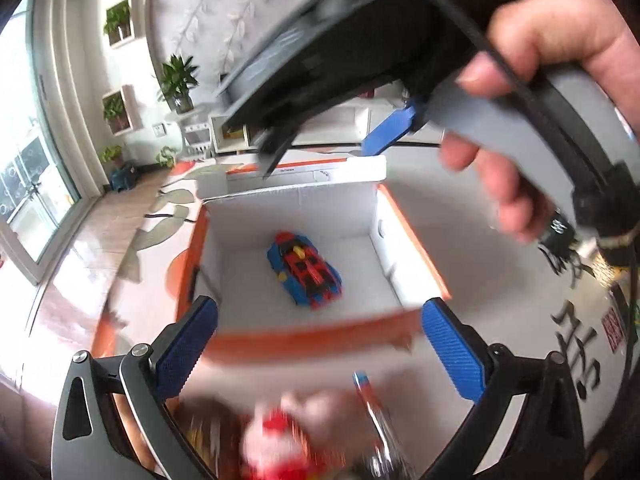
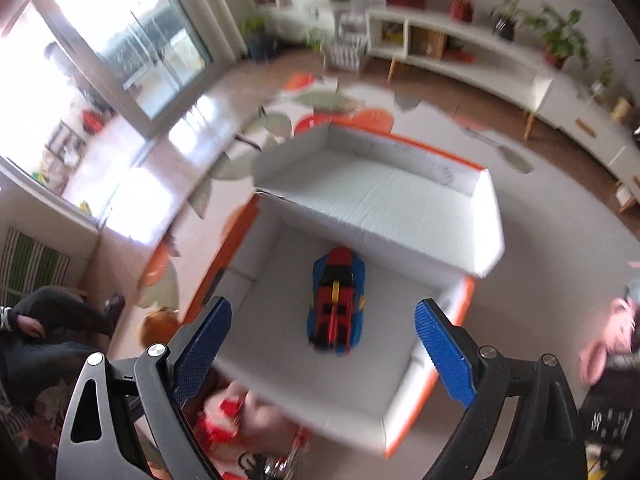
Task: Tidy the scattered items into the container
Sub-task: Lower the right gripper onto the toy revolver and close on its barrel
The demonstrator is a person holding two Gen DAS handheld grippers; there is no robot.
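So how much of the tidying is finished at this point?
One toy car already lies inside the white box. Nothing is in hand: the left gripper and the right gripper both hang open and empty above it. Still outside, blurred by the box's near edge, are a red and white toy and a shiny item; those remain.

blue-red toy car (image 2: pixel 337 300), white-orange box (image 2: pixel 404 420)

Toy car (image 2: pixel 337 299) lay alone inside open box (image 2: pixel 404 416), near middle of its floor. Box lid (image 2: pixel 384 200) stood folded back behind it. Box sat on floor mat (image 2: pixel 540 240). Blurred toys (image 1: pixel 280 436) lay before box's near wall (outside it). Shelf unit (image 2: pixel 472 56) stood along far wall.
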